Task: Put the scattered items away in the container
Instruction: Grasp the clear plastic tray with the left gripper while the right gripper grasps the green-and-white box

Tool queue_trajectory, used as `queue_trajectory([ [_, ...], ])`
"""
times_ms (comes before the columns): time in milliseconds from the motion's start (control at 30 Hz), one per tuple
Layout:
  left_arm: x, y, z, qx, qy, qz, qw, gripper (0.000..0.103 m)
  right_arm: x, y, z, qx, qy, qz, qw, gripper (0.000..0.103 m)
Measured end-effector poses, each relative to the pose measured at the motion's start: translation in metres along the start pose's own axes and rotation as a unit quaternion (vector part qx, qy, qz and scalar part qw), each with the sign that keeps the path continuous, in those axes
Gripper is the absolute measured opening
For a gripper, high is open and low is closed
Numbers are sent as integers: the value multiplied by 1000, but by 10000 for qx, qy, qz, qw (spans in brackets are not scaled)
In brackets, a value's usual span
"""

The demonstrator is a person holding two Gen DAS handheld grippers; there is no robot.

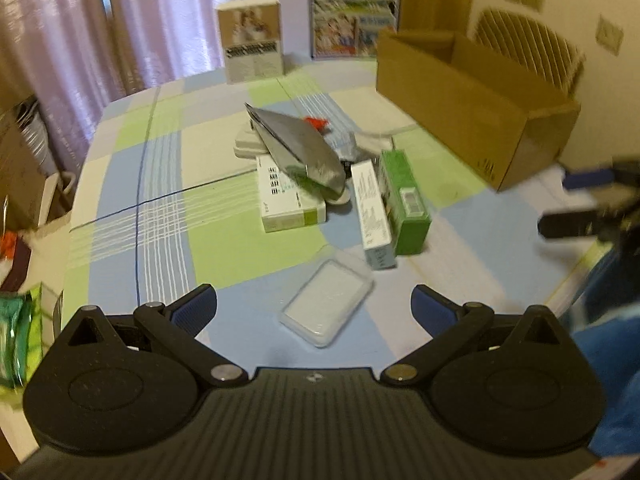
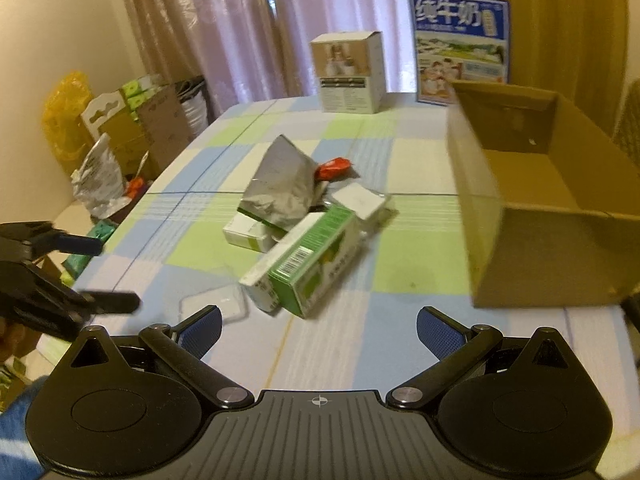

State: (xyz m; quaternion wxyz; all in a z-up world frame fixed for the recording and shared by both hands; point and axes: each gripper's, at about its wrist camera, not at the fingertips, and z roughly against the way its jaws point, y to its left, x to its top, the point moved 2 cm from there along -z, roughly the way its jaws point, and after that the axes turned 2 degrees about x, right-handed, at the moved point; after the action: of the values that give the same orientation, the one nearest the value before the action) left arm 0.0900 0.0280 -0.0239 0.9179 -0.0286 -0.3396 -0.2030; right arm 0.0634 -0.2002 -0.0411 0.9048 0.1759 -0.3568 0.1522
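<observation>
Both hand-held grippers were seen released and empty: the left hand-held gripper (image 1: 314, 300) with its jaws spread wide above the near counter, the right hand-held gripper (image 2: 318, 322) likewise.

Nearest the left one lay a clear flat plastic case (image 1: 327, 307), judged the natural first pick; it would best be approached low, with the fingers straddling its short sides, since its smooth lid could slip.

Just beyond, a white carton (image 1: 370, 214) and a green carton (image 1: 404, 200) lay side by side, touching. Behind them, a crumpled silver foil pouch (image 1: 304, 152) rested on a white-and-green flat box (image 1: 290, 204).

The open brown cardboard box (image 2: 536, 196) stood at the far right on the checked counter (image 1: 168, 200) and appeared empty.

A small red wrapper (image 2: 334, 168) was half hidden behind the pouch. Motion blur left the carton labels unreadable.
</observation>
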Motion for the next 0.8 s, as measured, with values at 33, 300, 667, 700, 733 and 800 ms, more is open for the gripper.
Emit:
queue_trajectory([
  [33, 0, 0, -7, -31, 38, -128, 9999, 102, 2, 0, -6, 32, 23, -7, 10000, 101],
  [300, -3, -5, -68, -402, 336, -1178, 9917, 95, 12, -4, -47, 143, 256, 17, 9996, 101],
  [667, -7, 6, -113, -750, 601, -979, 9905, 62, 20, -14, -87, 532, 385, -274, 9975, 81],
  [700, -7, 8, -115, -763, 651, -826, 9915, 53, 21, -14, -90, 566, 375, -260, 9974, 81],
  [733, -7, 11, -117, -742, 697, -632, 9928, 52, 22, -13, -93, 588, 378, -249, 9972, 80],
  [800, -7, 16, -116, -696, 689, -221, 9949, 52, 25, -13, -101, 607, 414, -271, 9969, 77],
])
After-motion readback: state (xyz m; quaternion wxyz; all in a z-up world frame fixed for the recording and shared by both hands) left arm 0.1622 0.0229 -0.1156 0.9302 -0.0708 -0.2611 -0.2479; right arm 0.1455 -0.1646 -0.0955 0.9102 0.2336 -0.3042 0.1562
